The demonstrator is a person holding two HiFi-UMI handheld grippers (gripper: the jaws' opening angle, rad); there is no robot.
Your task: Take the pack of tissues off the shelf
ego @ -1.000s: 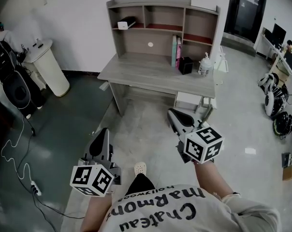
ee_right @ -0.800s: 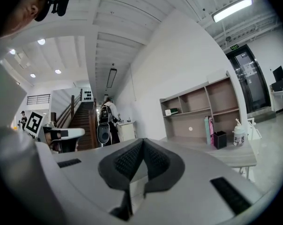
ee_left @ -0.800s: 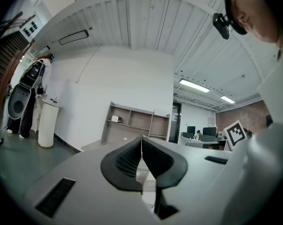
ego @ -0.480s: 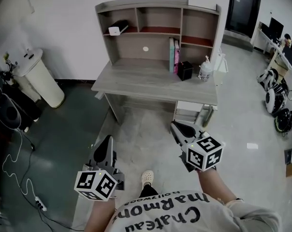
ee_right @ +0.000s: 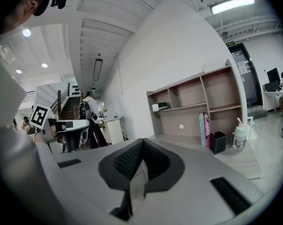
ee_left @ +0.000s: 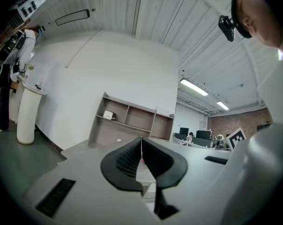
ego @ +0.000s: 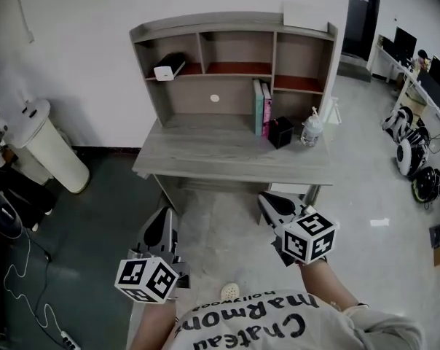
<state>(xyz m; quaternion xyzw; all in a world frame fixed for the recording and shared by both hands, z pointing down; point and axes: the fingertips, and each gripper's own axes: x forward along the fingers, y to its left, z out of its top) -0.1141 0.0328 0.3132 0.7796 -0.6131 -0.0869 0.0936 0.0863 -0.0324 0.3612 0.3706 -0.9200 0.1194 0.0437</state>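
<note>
The desk [ego: 234, 152] lies straight ahead of both your claws, with a stretch of bare floor between it and them. The shelf unit [ego: 231, 28] stands on its back edge, split into three compartments side by side. Off to the left of your left claw [ego: 162, 217], well apart from it, a tall white bin [ego: 49, 152] stands against the wall.

Your left claw is held low in front of you, pointing at the desk. Its jaws are pressed together with nothing between them, and the left gripper view shows the dark pads meeting at their tips. Your right claw [ego: 267, 199] is level with it and just short of the desk's front edge. Its jaws are pressed together too and pinch nothing.

Beyond your right claw, at the back of the desktop, two upright books [ego: 261, 108] stand under the shelf, one teal and one pink. A clear pump bottle [ego: 312, 128] and a small black box [ego: 281, 132] stand just to their right.

The pack of tissues [ego: 164, 71], a small white block, sits in the shelf unit's left compartment. It is ahead of and above your left claw, well apart from it, and further left of your right claw.
</note>
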